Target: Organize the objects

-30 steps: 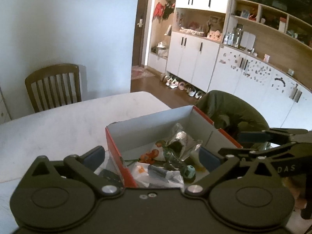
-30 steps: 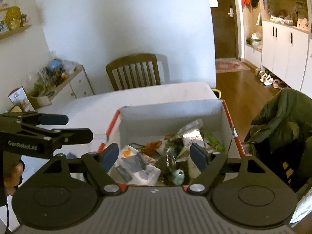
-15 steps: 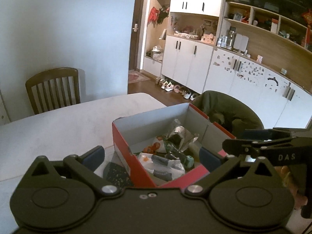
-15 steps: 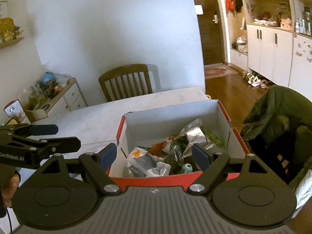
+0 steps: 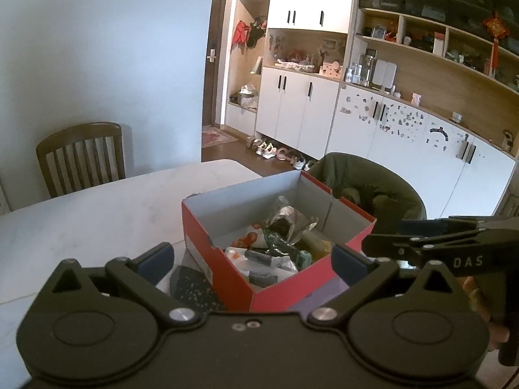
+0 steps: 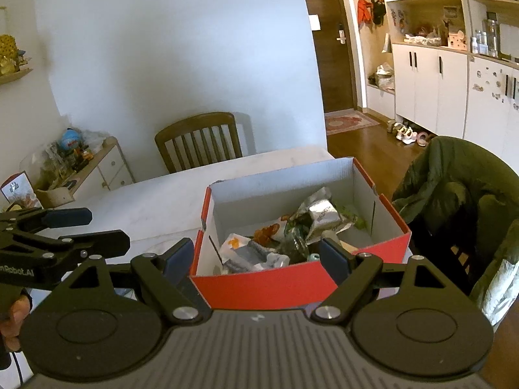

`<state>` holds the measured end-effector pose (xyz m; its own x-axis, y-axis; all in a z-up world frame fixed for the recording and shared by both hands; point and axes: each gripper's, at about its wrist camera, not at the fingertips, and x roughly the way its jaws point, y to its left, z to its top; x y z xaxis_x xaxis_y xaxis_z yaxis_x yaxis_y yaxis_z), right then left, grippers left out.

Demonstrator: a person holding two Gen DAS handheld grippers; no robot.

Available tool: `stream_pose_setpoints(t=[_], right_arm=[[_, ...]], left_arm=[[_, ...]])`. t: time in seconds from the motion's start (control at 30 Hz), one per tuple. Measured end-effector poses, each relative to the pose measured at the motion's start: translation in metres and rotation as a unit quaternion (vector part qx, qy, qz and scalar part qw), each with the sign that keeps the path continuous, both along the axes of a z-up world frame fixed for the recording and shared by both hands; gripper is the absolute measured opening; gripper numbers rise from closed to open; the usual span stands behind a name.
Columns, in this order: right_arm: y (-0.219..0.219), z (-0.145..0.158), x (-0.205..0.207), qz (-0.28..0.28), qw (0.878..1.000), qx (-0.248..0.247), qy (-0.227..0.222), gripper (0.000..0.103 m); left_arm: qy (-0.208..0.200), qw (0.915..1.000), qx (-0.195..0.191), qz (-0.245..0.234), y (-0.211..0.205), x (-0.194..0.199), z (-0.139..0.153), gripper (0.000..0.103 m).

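Sitting straight ahead of both my hand-held grippers is the red cardboard box with the grey inside (image 6: 292, 287), open-topped and resting on the white marble-look surface (image 5: 97, 214). Inside it lies a jumble: a crumpled silver foil packet (image 6: 319, 210) toward the far side, a white plastic packet with orange print (image 6: 235, 243) nearer me, a small pale-green round thing (image 5: 305, 256) by the near wall, and darker items between them that I cannot make out.

My left hand-held gripper (image 5: 251, 257) is spread wide and holds nothing; the box corner shows between its blue pads. My right hand-held gripper (image 6: 256, 253) is likewise spread wide and empty, with the near red wall of the box framed between its fingers. Neither touches the box or anything in it.

Just beside the box, below my left gripper, a dark speckled flat piece (image 5: 191, 288) lies on the surface, partly hidden.

Judging by this, many objects are already gathered in the box, so the sorting looks well along. What seems left is the speckled piece outside. Whether the contents need further arranging I cannot tell.
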<state>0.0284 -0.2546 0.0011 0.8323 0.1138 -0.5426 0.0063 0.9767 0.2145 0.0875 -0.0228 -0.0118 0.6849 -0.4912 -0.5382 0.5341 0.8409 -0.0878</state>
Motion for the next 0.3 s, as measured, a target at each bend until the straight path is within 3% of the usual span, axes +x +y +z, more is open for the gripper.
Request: stream_pose_setpoints(t=[0.3], right_arm=[[0.012, -0.001, -0.005, 0.001, 1.0, -0.005, 0.002, 0.085]], left_arm=[[0.006, 1.0, -0.001, 0.008, 0.016, -0.003, -0.004, 0.103]])
